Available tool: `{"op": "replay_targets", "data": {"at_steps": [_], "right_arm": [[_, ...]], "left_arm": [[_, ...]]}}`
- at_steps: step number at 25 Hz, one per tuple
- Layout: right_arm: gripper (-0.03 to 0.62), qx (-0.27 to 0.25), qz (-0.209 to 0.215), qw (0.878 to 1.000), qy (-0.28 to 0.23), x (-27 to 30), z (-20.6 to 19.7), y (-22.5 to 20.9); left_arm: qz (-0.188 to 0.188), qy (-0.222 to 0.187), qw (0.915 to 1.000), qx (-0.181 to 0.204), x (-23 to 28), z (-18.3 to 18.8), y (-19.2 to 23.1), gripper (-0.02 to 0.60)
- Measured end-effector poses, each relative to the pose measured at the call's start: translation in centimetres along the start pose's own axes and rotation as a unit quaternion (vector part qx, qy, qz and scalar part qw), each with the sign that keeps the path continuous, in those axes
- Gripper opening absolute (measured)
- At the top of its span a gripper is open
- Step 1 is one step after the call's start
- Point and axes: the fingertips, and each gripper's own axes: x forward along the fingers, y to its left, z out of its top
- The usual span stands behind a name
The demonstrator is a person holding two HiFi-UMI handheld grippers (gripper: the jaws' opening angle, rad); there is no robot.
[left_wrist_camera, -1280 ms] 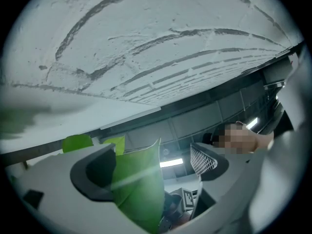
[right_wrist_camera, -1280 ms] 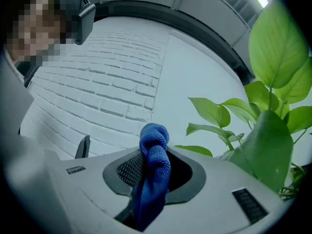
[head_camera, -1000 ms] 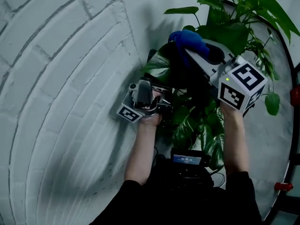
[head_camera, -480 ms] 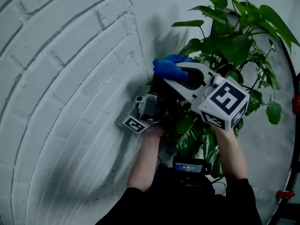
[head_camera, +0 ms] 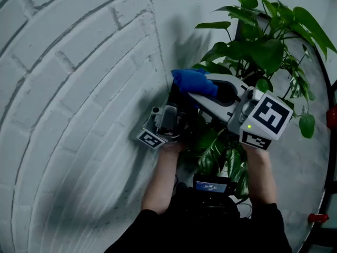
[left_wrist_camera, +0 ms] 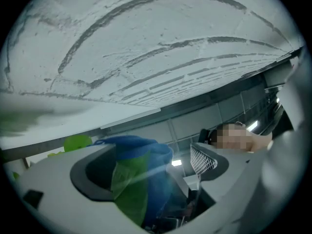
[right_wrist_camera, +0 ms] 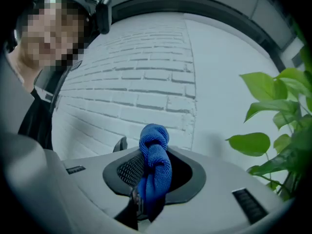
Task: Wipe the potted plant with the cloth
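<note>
Finding: the right gripper (right_wrist_camera: 140, 203) is clenched on the blue cloth (head_camera: 192, 81), pinching it low down so that a knotted wad stands out past the jaws. The left gripper (left_wrist_camera: 151, 189) sits lower and to the left. A green leaf (left_wrist_camera: 127, 189) rises from between its jaws, which appear to be closed on it near the base. From the left gripper view the cloth lies directly against that leaf, on the far side of it.

Change noted: a second ago the cloth stood high among the upper leaves of the plant (head_camera: 263, 46), well apart from the left gripper. It has since come down and leftward and is now close above the left gripper, next to the white brick wall (head_camera: 79, 88). Most of that travel fell in the first half of the second, and since then the cloth has barely shifted. The right gripper's marker cube (head_camera: 267, 121) has meanwhile dropped and swung outward. The left gripper has kept its place and its hold.

Assessment: we read this as one wiping stroke drawn along the held leaf toward its clamped end, and the stroke is now at or near its finish. The grip on the cloth looks secure, so we see no need to re-grasp it.

Outstanding: the plant stands to the right against the wall, with many broad leaves above and beside the grippers. Its pot is hidden under the foliage. We cannot tell which leaves are clean, but we judge the job to be only partly done. The next move is a return pass or a fresh leaf.
</note>
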Motion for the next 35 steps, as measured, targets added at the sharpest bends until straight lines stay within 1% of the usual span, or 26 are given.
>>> {"op": "replay_targets", "data": {"at_steps": [4, 6, 8, 9, 10, 11, 13, 15, 17, 19, 21, 24, 29, 32, 35], "right_arm": [[0.114, -0.002, -0.078, 0.994, -0.074, -3.7, 3.7, -2.9], [0.115, -0.019, -0.109, 0.99, -0.086, -4.9, 4.6, -3.8], [0.115, -0.04, -0.147, 0.986, -0.064, -5.7, 4.3, -4.8], [0.115, -0.049, -0.164, 0.984, -0.042, -5.7, 3.7, -5.3], [0.115, -0.055, -0.172, 0.983, -0.019, -5.4, 2.9, -5.5], [0.115, -0.058, -0.169, 0.984, 0.001, -4.7, 2.0, -5.4], [0.115, -0.058, -0.139, 0.988, 0.03, -2.8, 0.4, -4.0], [0.115, -0.057, -0.108, 0.991, 0.046, -1.0, -0.3, -1.8], [0.115, -0.054, -0.086, 0.993, 0.058, 0.3, -0.4, 0.4], [0.115, -0.049, -0.075, 0.994, 0.068, 1.2, -1.0, 1.1], [0.115, -0.051, -0.074, 0.993, 0.077, 1.9, -1.9, 0.5], [0.115, -0.059, -0.079, 0.992, 0.081, 2.5, -2.6, 0.0], [0.115, -0.081, -0.063, 0.992, 0.079, 3.7, -2.9, 2.0], [0.115, -0.065, -0.045, 0.994, 0.082, 4.1, -3.4, 3.4], [0.115, -0.024, -0.019, 0.997, 0.071, 4.2, -3.5, 4.4]], "left_arm": [[0.006, -0.012, 0.9999, -0.003, -0.8, 0.8, 0.0, 0.479], [0.006, -0.018, 0.9998, -0.007, -1.2, 1.1, -0.1, 0.479], [0.004, -0.022, 0.9997, -0.011, -1.4, 1.2, -0.3, 0.479], [0.002, -0.024, 0.9996, -0.013, -1.4, 1.3, -0.3, 0.479], [0.0, -0.025, 0.9996, -0.014, -1.4, 1.4, -0.5, 0.479], [-0.003, -0.025, 0.9996, -0.014, -1.5, 1.4, -0.6, 0.479], [-0.009, -0.022, 0.9996, -0.013, -1.5, 1.5, -1.2, 0.479], [-0.016, -0.016, 0.9997, -0.011, -1.4, 1.5, -2.8, 0.479], [-0.02, -0.009, 0.9997, -0.009, -1.1, 1.4, -4.6, 0.479], [-0.019, 0.001, 0.9998, -0.011, -0.9, 1.1, -4.8, 0.479], [-0.016, 0.006, 0.9997, -0.015, -1.1, 0.6, -3.5, 0.479], [-0.01, 0.013, 0.9998, -0.015, -1.5, 0.5, -2.0, 0.479], [-0.007, 0.017, 0.9998, -0.01, -1.9, 0.7, -2.0, 0.479], [-0.005, 0.023, 0.9997, -0.011, -2.0, 0.4, -2.2, 0.479], [-0.009, 0.03, 0.9995, -0.009, -1.9, 0.2, -2.3, 0.479]]}}
